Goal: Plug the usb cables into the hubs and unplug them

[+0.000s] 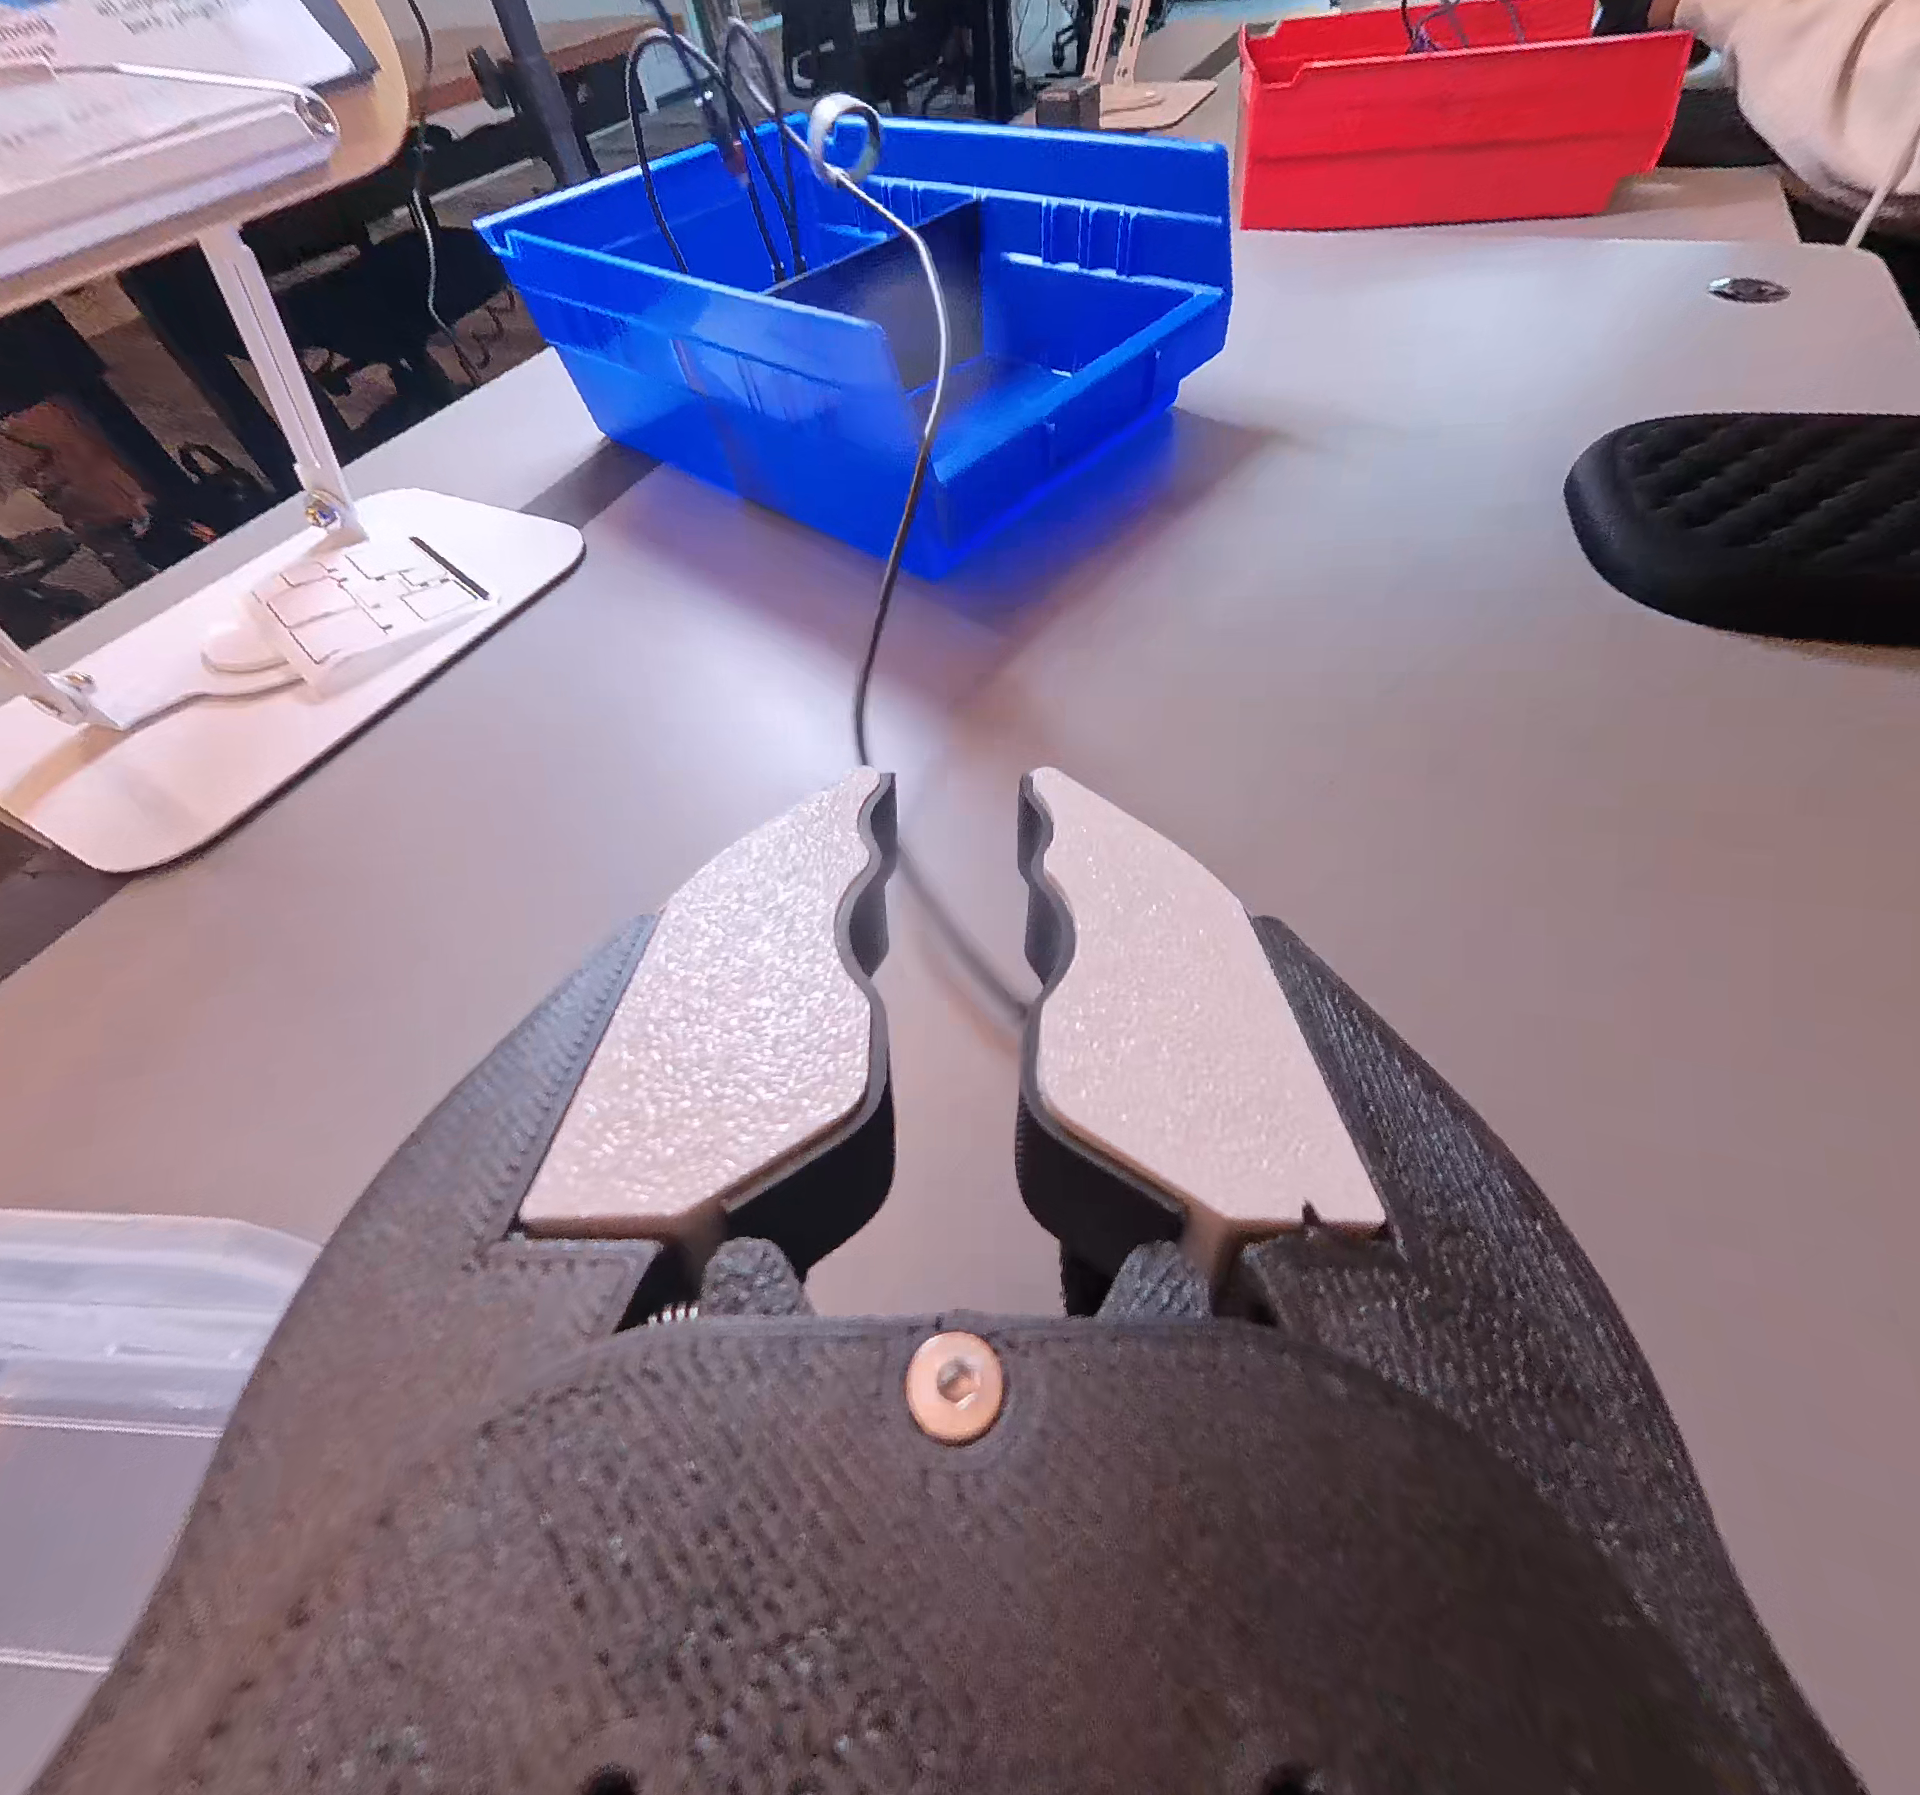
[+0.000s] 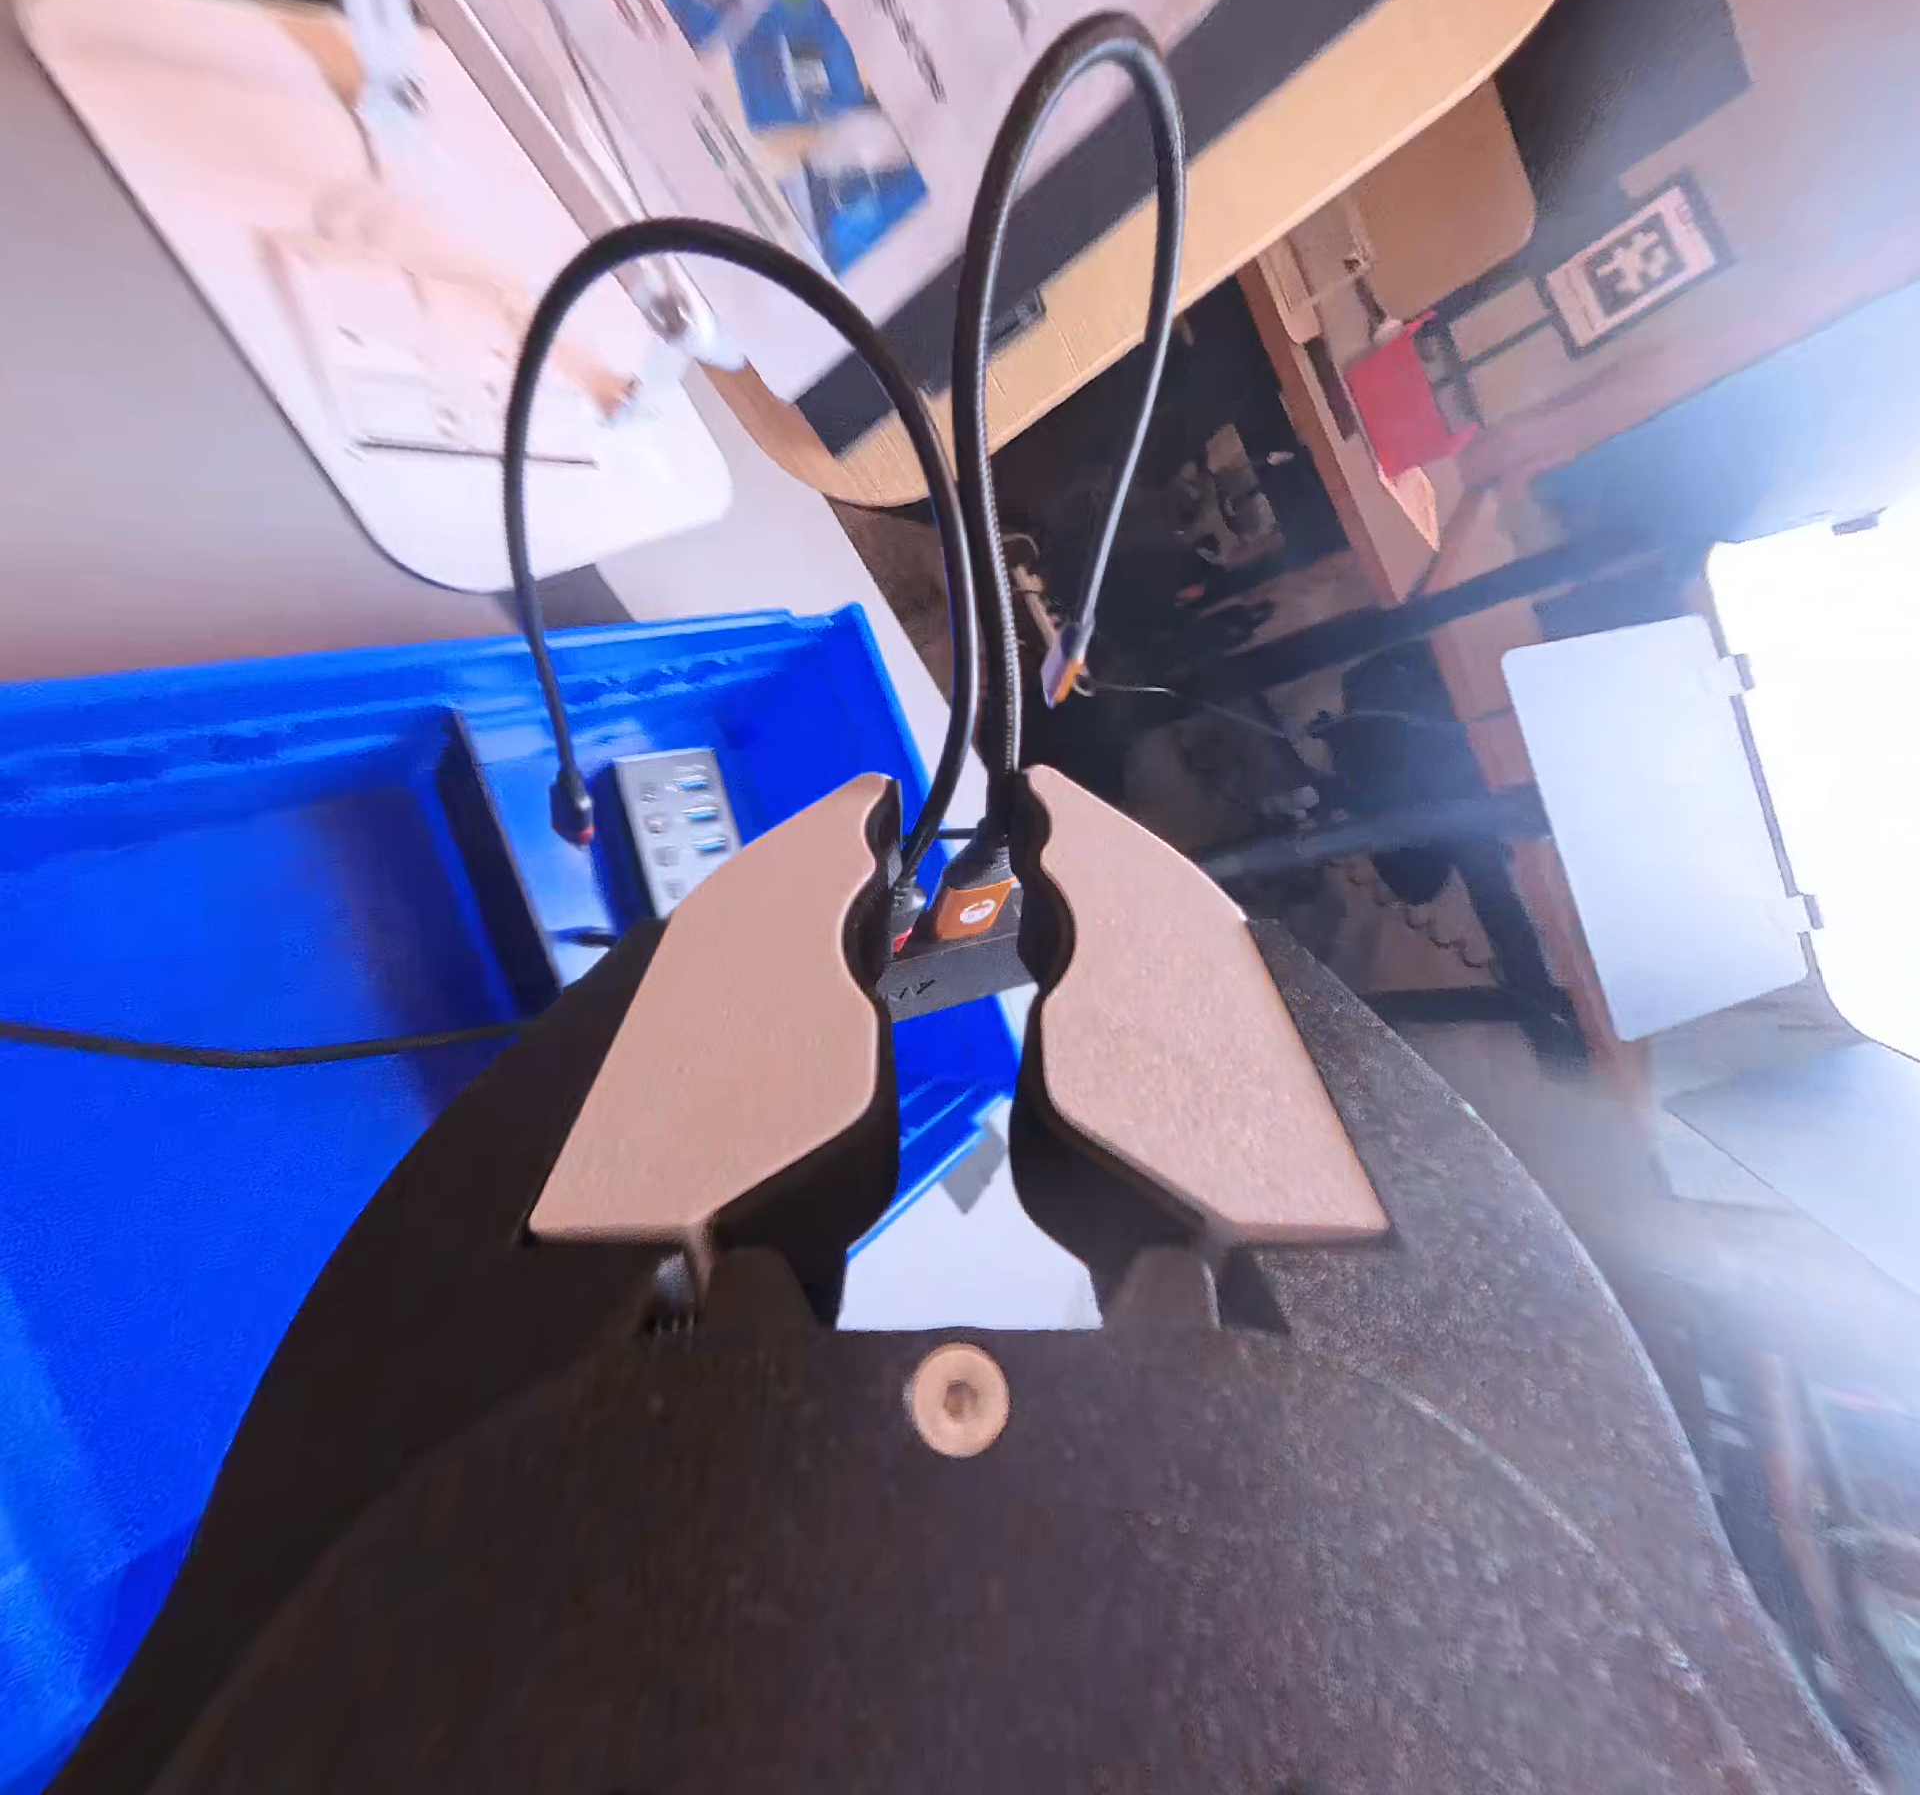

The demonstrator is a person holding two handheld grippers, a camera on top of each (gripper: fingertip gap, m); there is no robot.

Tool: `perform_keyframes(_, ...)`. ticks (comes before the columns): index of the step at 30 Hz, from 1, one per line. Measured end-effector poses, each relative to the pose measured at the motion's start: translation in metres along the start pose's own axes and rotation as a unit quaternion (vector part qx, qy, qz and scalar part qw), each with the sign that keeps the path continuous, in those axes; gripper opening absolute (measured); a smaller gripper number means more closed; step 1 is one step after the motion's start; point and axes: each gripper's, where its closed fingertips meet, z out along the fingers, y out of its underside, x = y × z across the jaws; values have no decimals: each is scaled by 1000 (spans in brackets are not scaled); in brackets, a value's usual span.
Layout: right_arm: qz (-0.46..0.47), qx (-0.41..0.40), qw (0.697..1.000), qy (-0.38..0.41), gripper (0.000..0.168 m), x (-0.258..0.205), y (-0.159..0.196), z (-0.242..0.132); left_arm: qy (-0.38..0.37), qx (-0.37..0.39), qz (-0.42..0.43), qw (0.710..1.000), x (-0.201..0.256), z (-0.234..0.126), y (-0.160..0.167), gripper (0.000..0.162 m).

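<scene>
Right gripper (image 2: pixel 958 815) is clamped on a dark hub (image 2: pixel 951 985) carrying two plugged cables, above the blue bin (image 2: pixel 260 914). Left gripper (image 1: pixel 956 789) is held slightly parted, empty, over a thin cable (image 1: pixel 883 602).

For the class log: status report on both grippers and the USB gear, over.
Left gripper open, empty, thin cable running beneath. Right gripper shut on dark hub, two cables plugged in. Second hub in blue bin. Nothing blocking.
</scene>
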Motion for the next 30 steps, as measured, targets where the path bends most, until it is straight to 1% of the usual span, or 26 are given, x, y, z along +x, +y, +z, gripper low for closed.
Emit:
perform_keyframes(4, -24, -23, 998, 51, 20, 6, 40, 50, 4, -17, 3, 1000, 0, 5, 11, 21)
perform_keyframes(8, -59, -55, 992, 99, 20, -10, 81, 82, 13, -27, 7, 1000, 3, 9, 18, 20)
perform_keyframes(11, -91, -76, 991, 66, 20, -37, 96, 89, 17, -41, 14, 999, 4, 13, 25, 20)
perform_keyframes(15, -215, -105, 969, 55, 20, -64, 106, 85, 25, -49, 13, 998, 7, 16, 30, 19)
perform_keyframes(16, -230, -107, 966, 46, 20, -67, 106, 82, 26, -51, 13, 998, 7, 16, 31, 19)
perform_keyframes(18, -232, -99, 968, -9, 20, -81, 105, 77, 28, -54, 14, 998, 8, 17, 32, 19)
perform_keyframes(20, -235, -104, 966, -27, 20, -83, 107, 72, 29, -55, 14, 998, 9, 17, 33, 19)
perform_keyframes(23, -165, -101, 979, -65, 23, -81, 101, 67, 32, -60, 17, 998, 11, 18, 35, 19)
perform_keyframes(25, -99, -86, 988, -86, 38, -74, 89, 62, 33, -62, 18, 997, 11, 18, 36, 19)
perform_keyframes(26, -66, -78, 989, -103, 42, -71, 83, 59, 33, -64, 19, 997, 11, 18, 36, 19)
perform_keyframes(28, -16, -54, 991, -119, 43, -61, 67, 52, 35, -65, 18, 997, 12, 18, 37, 19)
perform_keyframes(30, 10, -47, 991, -128, 43, -50, 58, 45, 36, -67, 18, 997, 12, 18, 38, 19)
